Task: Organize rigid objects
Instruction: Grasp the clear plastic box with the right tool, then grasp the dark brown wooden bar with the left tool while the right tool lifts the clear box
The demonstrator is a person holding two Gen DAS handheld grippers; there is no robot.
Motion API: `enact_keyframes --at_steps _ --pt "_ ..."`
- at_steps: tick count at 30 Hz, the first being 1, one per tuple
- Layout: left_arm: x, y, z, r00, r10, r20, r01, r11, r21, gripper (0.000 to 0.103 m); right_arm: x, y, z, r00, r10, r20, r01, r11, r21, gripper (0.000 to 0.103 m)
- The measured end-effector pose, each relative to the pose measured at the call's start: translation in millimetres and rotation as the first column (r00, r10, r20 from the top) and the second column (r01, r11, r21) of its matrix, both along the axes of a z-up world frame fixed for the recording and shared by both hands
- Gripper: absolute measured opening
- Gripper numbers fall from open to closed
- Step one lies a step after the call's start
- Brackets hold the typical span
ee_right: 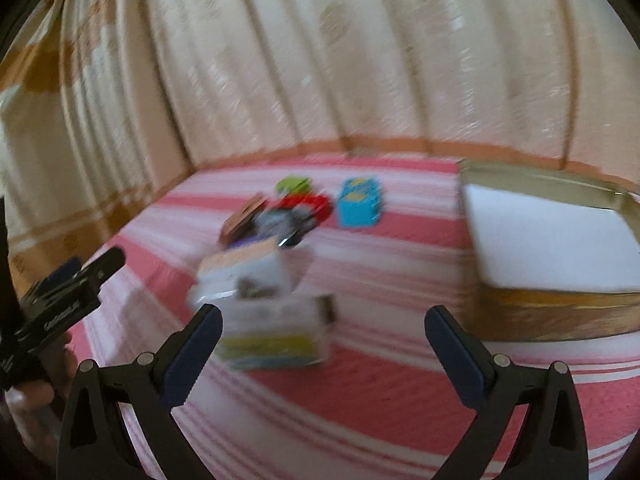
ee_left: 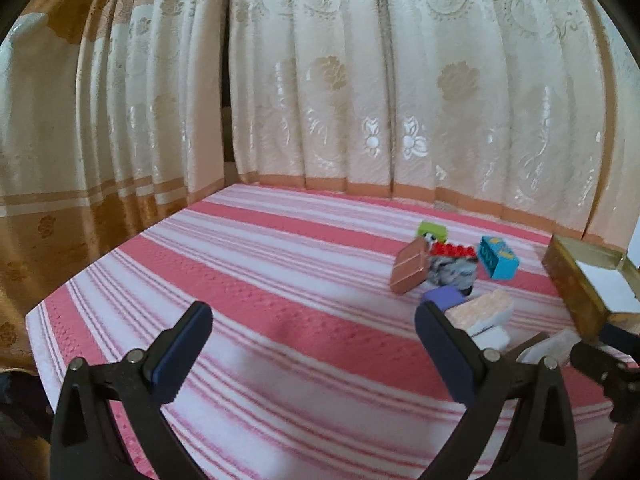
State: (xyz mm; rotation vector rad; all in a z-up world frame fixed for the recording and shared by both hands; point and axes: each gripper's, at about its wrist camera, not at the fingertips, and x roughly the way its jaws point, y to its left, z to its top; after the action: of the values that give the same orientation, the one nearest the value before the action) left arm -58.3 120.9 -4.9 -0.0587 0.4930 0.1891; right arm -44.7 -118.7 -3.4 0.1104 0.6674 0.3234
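We hold both the left gripper [ee_left: 314, 332] and right gripper [ee_right: 324, 334] with jaws spread and empty above the striped worktop [ee_left: 240, 280], since the small boxes [ee_right: 276, 320] lie heaped beside the open tin [ee_right: 540, 312], presumably awaiting sorting.

A heap of small blocks [ee_left: 448, 276] is lying on the striped cloth [ee_left: 280, 280], right of the middle. A single block [ee_left: 498, 258] is sitting just right of the heap, toward the far side. An open tin [ee_left: 576, 288] is standing farther right. A carton [ee_right: 276, 332] is lying nearest, before the heap. Curtains [ee_left: 360, 80] are hanging behind the far edge.
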Motion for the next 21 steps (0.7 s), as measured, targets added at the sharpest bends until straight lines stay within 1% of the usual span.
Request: enact_keyframes --at_steps 2,5,7,8,11,15,16,17,21 --pt "-1 7 -1 1.000 -0.002 -0.012 0.001 1.000 -0.031 0.101 4 10 -3 0.999 0.029 -0.023 -0.029 1.000 -0.011 0.102" --pt "-4 12 -1 1.000 0.010 -0.009 -0.010 0.999 -0.050 0.101 8 29 -10 0.995 0.076 -0.071 -0.078 0.996 -0.038 0.102" --pt "-4 12 -2 1.000 0.006 -0.016 -0.007 0.999 -0.050 0.101 17 41 -16 0.989 0.082 -0.121 -0.092 0.993 -0.076 0.102" --pt "-4 12 -2 1.000 0.003 -0.020 -0.004 0.999 -0.050 0.101 19 44 -18 0.986 0.087 -0.140 -0.099 0.992 -0.077 0.100" --pt "-4 8 -3 0.999 -0.011 -0.031 0.009 0.999 -0.041 0.101 28 45 -23 0.980 0.091 -0.177 -0.104 0.992 -0.065 0.086" --pt "-4 -3 -3 0.997 -0.057 -0.046 0.056 0.998 -0.022 0.101 29 40 -23 0.980 0.088 -0.180 -0.099 0.994 -0.049 0.085" --pt "-4 -5 -3 0.996 -0.071 -0.052 0.070 0.997 -0.022 0.100 28 36 -21 0.982 0.084 -0.171 -0.093 0.995 -0.047 0.085" --pt "-3 -8 -4 0.994 -0.093 -0.060 0.091 0.996 -0.023 0.096 28 36 -21 0.983 0.080 -0.163 -0.089 0.995 -0.045 0.084" --pt "1 -23 -8 0.974 -0.200 -0.102 0.197 0.979 -0.043 0.095 17 15 -10 0.995 0.051 -0.089 -0.052 0.999 -0.013 0.084"
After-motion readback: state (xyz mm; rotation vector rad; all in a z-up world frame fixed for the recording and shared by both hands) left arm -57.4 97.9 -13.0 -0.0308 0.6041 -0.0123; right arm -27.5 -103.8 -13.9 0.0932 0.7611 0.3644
